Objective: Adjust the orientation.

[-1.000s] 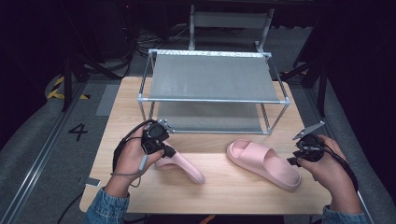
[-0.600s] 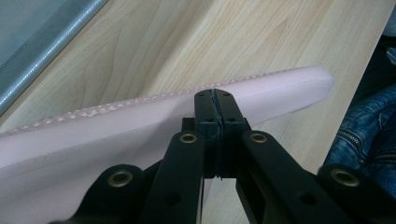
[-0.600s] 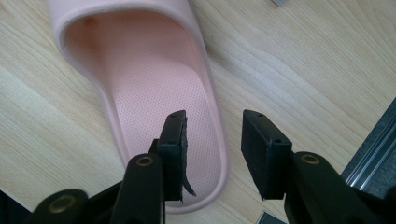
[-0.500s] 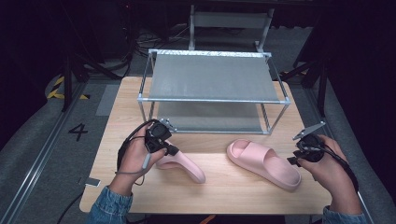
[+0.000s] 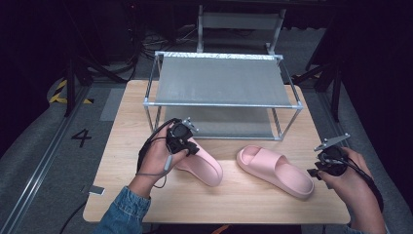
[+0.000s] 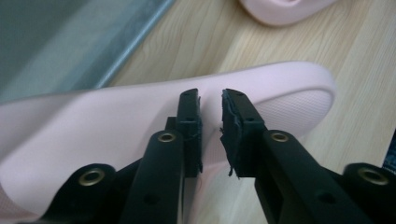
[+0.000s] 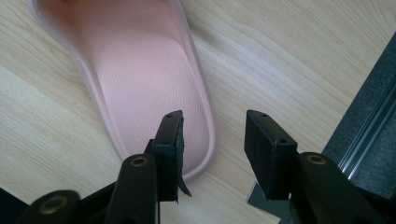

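Left gripper (image 6: 211, 135): jaws just opening, a narrow gap, astride the left slipper's (image 5: 202, 165) side wall, pads off it.
Right gripper (image 7: 212, 154): jaws apart, poised at the right slipper's (image 7: 154, 65) heel.
Rack (image 5: 221, 80): far, shelves bare, probably the slippers' destination.
Table (image 5: 131, 141): both slippers lie near.

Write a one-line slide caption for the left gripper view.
Left gripper, jaws just opening with a narrow gap, over the pink slipper on the wooden table.

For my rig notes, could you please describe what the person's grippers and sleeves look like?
Both grippers are black. The left gripper and right gripper each carry a grey three-cornered plate on top and trail a dark cable. In the gripper views, the jaws are black bars with brass-coloured rivets and frayed dark pads. The sleeves are blue denim.
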